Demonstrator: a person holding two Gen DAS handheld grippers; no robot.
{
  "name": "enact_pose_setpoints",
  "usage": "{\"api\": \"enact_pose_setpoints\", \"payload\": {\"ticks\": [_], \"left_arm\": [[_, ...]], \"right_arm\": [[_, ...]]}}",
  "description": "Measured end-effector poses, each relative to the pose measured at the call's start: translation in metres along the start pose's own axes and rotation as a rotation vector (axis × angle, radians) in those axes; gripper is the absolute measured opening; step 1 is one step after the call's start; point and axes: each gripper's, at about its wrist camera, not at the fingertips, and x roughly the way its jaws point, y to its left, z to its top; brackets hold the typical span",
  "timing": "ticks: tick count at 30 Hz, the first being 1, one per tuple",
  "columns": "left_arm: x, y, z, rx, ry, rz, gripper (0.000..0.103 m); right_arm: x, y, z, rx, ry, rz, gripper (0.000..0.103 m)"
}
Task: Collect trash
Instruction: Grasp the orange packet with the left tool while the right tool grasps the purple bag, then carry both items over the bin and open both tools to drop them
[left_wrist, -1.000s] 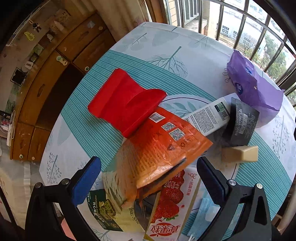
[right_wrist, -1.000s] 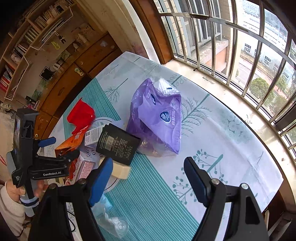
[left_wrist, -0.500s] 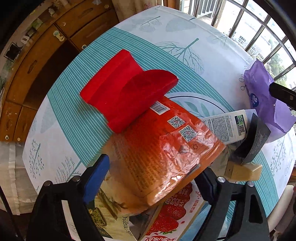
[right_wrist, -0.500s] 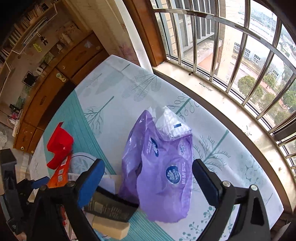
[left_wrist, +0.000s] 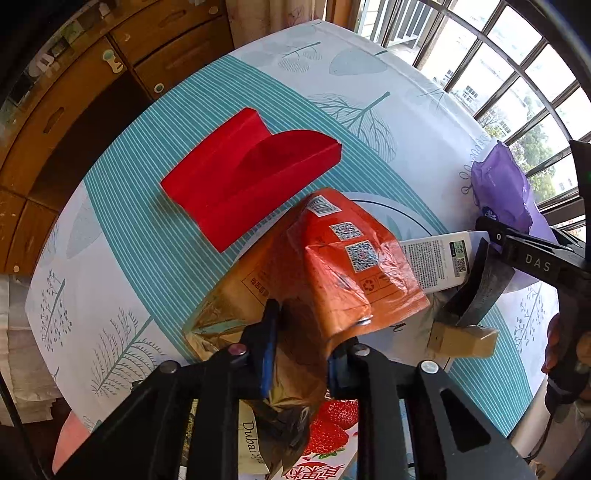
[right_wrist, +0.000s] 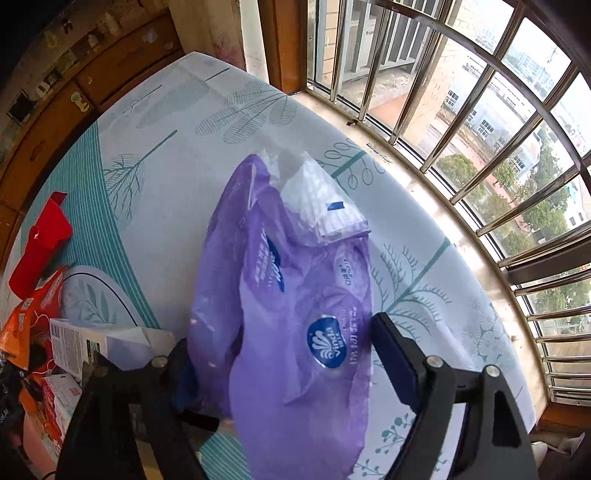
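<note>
Pinching an orange snack bag (left_wrist: 332, 266), the left gripper (left_wrist: 301, 350) grips.

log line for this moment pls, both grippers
left gripper: shut on orange bag | right gripper: open, jaws straddling purple bag | red wrapper: untouched on table

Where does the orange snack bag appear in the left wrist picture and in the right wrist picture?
Left wrist: the orange snack bag fills the lower centre, pinched by the left gripper.
Right wrist: only a strip of it shows at the far left edge.
Shared landmark: the red folded carton lies just beyond it.
</note>
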Motion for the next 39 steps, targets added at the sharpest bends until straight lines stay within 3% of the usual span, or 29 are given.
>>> {"api": "enact_pose_setpoints", "payload": {"ticks": [1,3,6,9,15,24,33,39], "left_arm": [[-0.002,-0.001,0.0,0.002,-0.003,-0.008,0.014],[-0.009,-0.003,-0.001,0.009,-0.016,-0.006,0.012],[-0.02,-0.003,-0.004,0.011,-0.034,-0.003,0.01],[-0.033,-0.002,-0.008,0.0,-0.057,0.001,0.009],[-0.068,0.001,-0.012,-0.027,-0.131,0.017,0.007],[-0.145,-0.016,-0.037,-0.058,-0.224,-0.027,0.007],[-0.206,-0.077,-0.123,-0.17,-0.327,-0.078,0.007],[-0.215,-0.147,-0.2,-0.303,-0.372,-0.086,0.007]], "right_arm": [[-0.002,-0.002,-0.001,0.003,-0.004,0.001,0.07],[-0.007,-0.007,-0.003,-0.003,-0.027,0.003,0.035],[-0.008,-0.015,-0.001,0.02,-0.01,0.06,0.021],[-0.012,-0.024,-0.002,0.057,0.006,0.138,0.018],[-0.041,-0.036,-0.014,0.092,-0.049,0.244,0.017],[-0.105,-0.048,-0.038,0.074,-0.109,0.411,0.017],[-0.163,-0.068,-0.085,-0.049,-0.11,0.571,0.017],[-0.183,-0.086,-0.129,-0.266,-0.067,0.646,0.017]]}}
